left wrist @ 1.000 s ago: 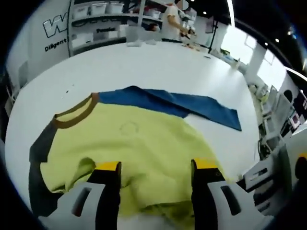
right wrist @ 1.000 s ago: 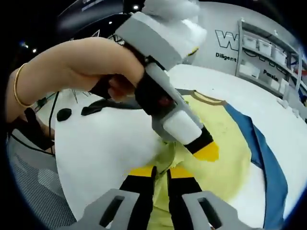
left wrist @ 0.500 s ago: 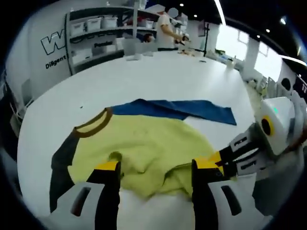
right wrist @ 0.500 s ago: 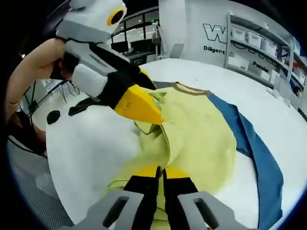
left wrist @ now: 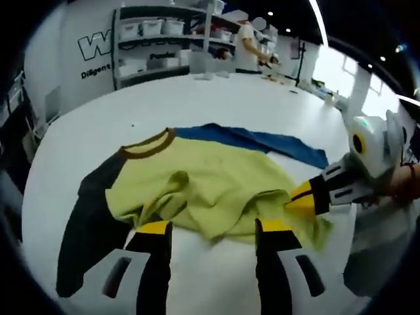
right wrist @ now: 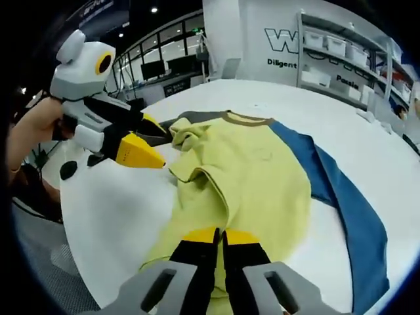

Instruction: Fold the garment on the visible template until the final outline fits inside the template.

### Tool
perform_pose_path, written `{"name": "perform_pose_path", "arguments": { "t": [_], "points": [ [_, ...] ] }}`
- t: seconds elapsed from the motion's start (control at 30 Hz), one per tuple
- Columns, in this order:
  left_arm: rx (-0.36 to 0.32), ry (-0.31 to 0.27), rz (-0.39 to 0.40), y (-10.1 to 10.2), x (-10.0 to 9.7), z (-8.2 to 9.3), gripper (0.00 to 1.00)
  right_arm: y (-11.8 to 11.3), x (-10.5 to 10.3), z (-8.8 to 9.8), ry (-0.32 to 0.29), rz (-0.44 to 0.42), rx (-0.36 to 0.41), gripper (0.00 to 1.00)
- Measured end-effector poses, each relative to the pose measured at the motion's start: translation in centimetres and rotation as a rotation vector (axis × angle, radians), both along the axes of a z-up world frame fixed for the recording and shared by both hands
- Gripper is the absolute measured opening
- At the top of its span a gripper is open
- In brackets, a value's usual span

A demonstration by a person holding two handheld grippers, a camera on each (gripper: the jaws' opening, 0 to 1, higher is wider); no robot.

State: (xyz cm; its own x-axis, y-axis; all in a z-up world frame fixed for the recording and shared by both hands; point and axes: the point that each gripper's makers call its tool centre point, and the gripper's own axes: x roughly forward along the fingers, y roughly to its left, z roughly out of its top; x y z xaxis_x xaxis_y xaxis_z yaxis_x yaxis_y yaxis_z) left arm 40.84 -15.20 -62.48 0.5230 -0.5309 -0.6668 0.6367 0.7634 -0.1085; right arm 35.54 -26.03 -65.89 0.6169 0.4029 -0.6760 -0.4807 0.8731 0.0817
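Garment (left wrist: 210, 190) rumpled on white table (left wrist: 216, 105), right fingers (right wrist: 216, 239) clamped on its hem, left fingers (left wrist: 210, 230) apart, shelves (left wrist: 164, 39) behind.

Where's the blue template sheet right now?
In the right gripper view the blue template lies flat on the white table, running along the right side of the yellow shirt and partly under it. In the left gripper view it shows beyond the shirt's collar.
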Motion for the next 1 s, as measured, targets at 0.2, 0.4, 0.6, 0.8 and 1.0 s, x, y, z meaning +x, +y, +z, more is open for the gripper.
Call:
{"name": "perform_pose_path", "arguments": {
  "t": [0.2, 0.4, 0.6, 0.8, 1.0],
  "points": [
    [-0.089, 0.068, 0.125, 0.6, 0.2, -1.6, 0.35, -0.3, -0.1, -0.4, 0.016, -0.009, 0.004, 0.0],
    [-0.09, 0.107, 0.178, 0.8, 0.5, -3.2, 0.26, -0.3, -0.2, -0.5, 0.03, -0.025, 0.017, 0.0],
    [-0.172, 0.155, 0.209, -0.3, 0.7, -3.3, 0.2, -0.3, -0.4, -0.5, 0.037, -0.022, 0.016, 0.0],
    [-0.191, 0.188, 0.22, -0.8, 0.9, -3.9, 0.04, 0.0, -0.8, -0.5, 0.047, -0.006, 0.019, 0.0],
    [-0.16, 0.19, 0.198, -0.6, 0.6, -4.3, 0.0, 0.0, -1.1, -0.7, 0.061, -0.008, 0.03, 0.0]
  ]
}}
